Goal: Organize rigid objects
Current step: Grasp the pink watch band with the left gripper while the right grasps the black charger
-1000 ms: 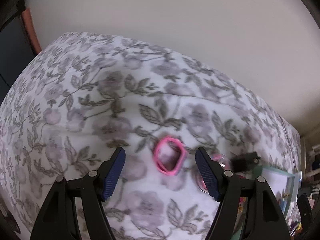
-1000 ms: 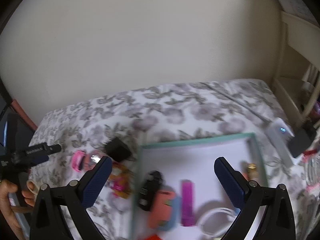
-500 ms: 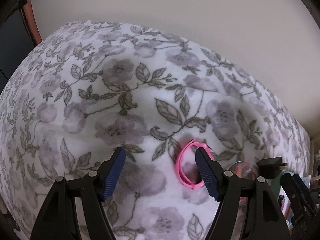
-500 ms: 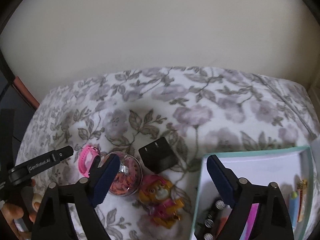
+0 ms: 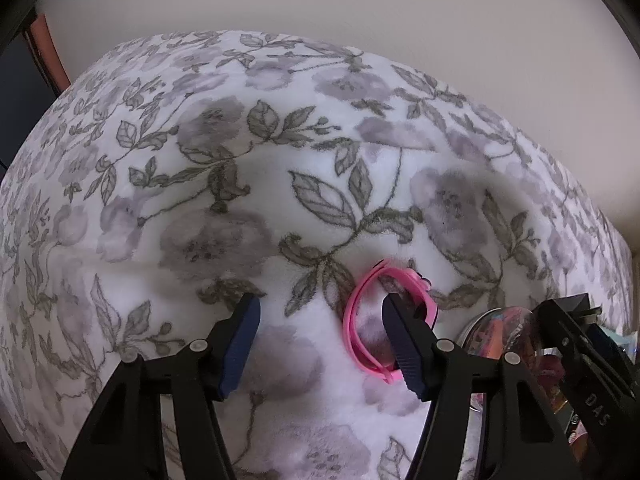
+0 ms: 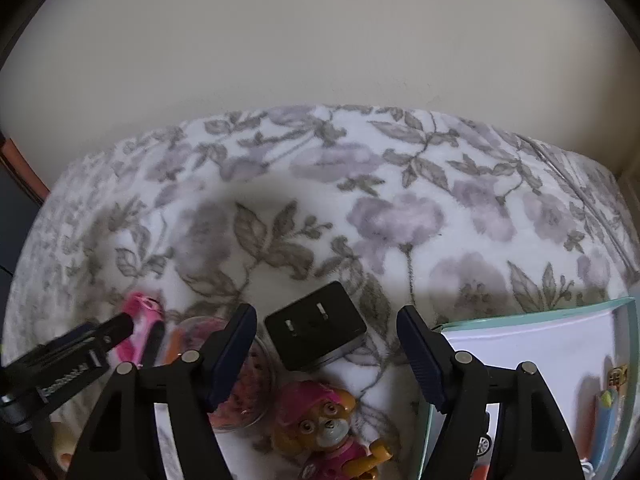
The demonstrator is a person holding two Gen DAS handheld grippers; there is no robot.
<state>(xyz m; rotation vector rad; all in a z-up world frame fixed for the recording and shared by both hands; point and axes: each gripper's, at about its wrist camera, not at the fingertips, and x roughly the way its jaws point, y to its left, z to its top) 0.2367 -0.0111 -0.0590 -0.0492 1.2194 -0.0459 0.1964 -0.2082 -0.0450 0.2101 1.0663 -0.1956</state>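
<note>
the left hand-held gripper (image 5: 320, 336) is seen spread wide over a floral blanket (image 5: 240, 184), with nothing gripped between its blue pads. its right finger (image 5: 404, 344) sits in front of a pink wristband (image 5: 352, 320), which rests on the blanket standing on its edge; whether the finger passes through the loop cannot be told. just right of the band, a clear round container (image 5: 504, 328) of pink and orange bits is partly hidden behind the black frame of the other gripper.

the right hand-held gripper (image 6: 326, 348) is likewise held wide open and empty. between and just beyond its fingers a black plug adapter (image 6: 316, 330) lies prongs-up on the blanket. near it, lower in the view, a toy pup in a pink cap (image 6: 324, 428) is lying. the clear container (image 6: 244, 392) sits behind the left finger. at the right, a teal-rimmed box (image 6: 536, 312) with a white interior holds several small items, too cropped to name.
</note>
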